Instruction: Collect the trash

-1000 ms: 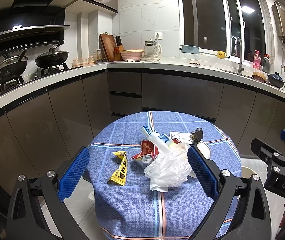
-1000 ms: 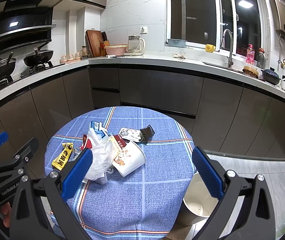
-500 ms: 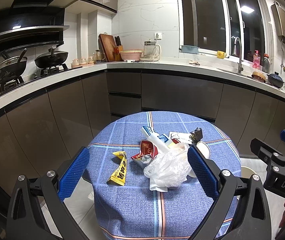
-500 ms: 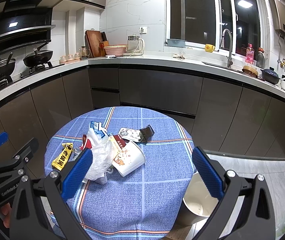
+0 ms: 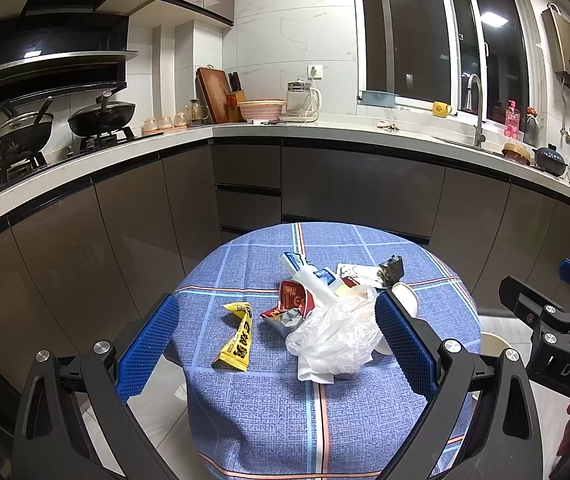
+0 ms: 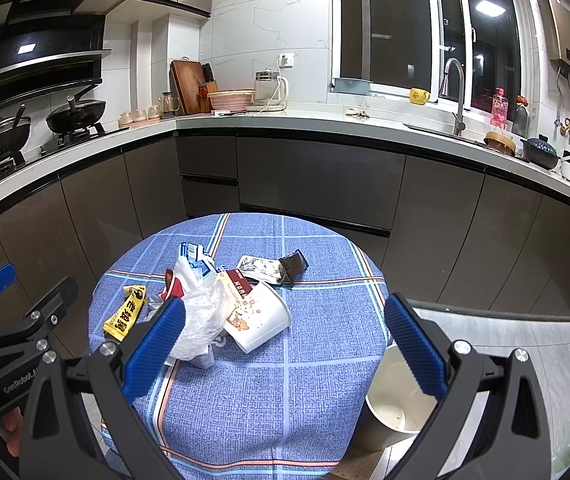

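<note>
Claws both spread wide and empty: my left claw [image 5: 277, 344] and right claw [image 6: 285, 346] hover short of the table [image 6: 305, 400]. Plastic bag [image 5: 337, 330] half hides the cup [image 5: 405, 300].

Bin [image 6: 395, 400] half hidden behind table edge [image 6: 381, 344]
</note>
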